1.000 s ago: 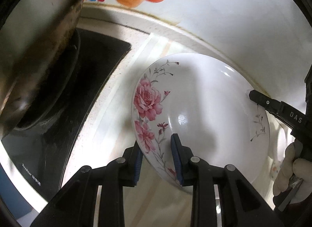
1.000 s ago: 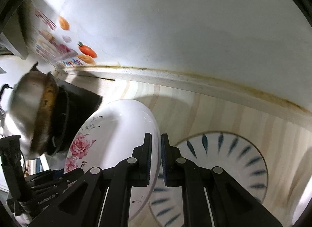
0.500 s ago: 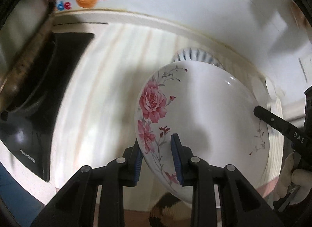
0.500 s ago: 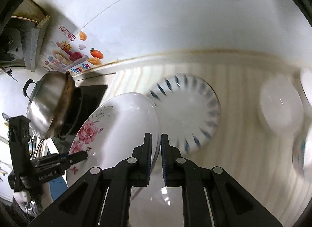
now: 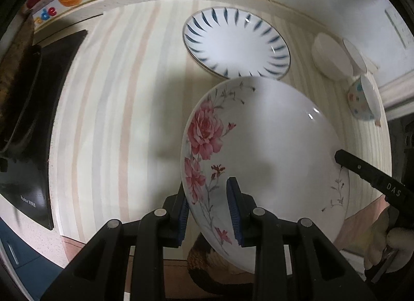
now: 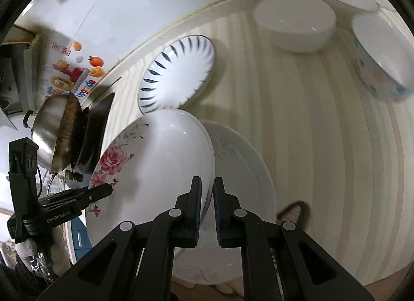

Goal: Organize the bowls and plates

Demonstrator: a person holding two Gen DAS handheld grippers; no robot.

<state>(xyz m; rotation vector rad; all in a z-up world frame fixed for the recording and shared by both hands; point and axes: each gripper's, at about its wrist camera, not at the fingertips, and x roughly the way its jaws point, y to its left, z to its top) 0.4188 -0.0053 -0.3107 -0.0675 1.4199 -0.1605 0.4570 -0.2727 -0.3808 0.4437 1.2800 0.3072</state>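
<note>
The rose plate (image 5: pixel 264 161) is hanging in the air between the two hands, tilted, its painted roses toward the left gripper (image 5: pixel 210 208). That gripper is clenching the plate's near rim — one blue pad under the rim, the other on the white inner face. The right gripper (image 6: pixel 207 208) is nipping the opposite rim, its jaws almost closed on the thin edge, and in the left wrist view its black finger is showing against the far side of the plate.

What the coming move turns on is what lies beneath the rose plate. In the right wrist view a second white plate (image 6: pixel 245 171) is resting on the striped table (image 5: pixel 124 120), directly under and just beyond the held one, so the rose plate appears to be heading down onto it. The blue-striped plate (image 5: pixel 235 42) is lying past the rose plate's far edge, toward the wall, apart from it. The white bowl (image 6: pixel 295 27) and the dotted bowl (image 6: pixel 380 58) are standing farther off, on the right gripper's side. Both hands are equally engaged — neither is nearer, since each is holding one end of the plate's width.
</note>
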